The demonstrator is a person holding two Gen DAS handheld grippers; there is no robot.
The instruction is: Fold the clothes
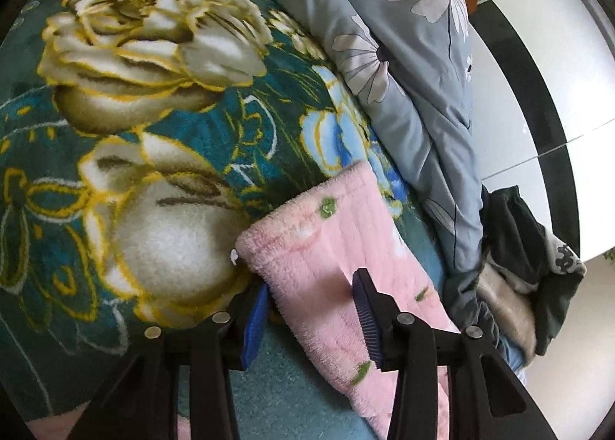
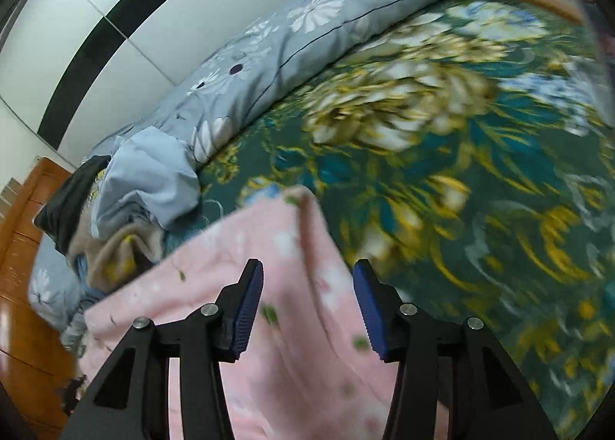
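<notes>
Bed with a green flowered blanket (image 1: 184, 124), pink fleece garment (image 1: 338, 247) lying on it.
Both my left gripper (image 1: 311, 319) and right gripper (image 2: 307, 309) hover over the garment, fingers apart, holding nothing; any fold needs an edge pinched.

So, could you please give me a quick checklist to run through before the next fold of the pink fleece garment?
1. Left tongs open: ok, the jaws stand apart astride the pink fleece garment.
2. Right tongs open: ok, spread above the same garment.
3. Either tongs pinching fabric: cannot tell; the jaws are spread wide.
4. Garment lying flat: not ok, its hemmed end looks raised off the green floral plush blanket.
5. Fold area free: ok, the grey daisy-print quilt and the dark heap of clothes lie off to one side.
6. Right view sharp: not ok, blurred.
</notes>
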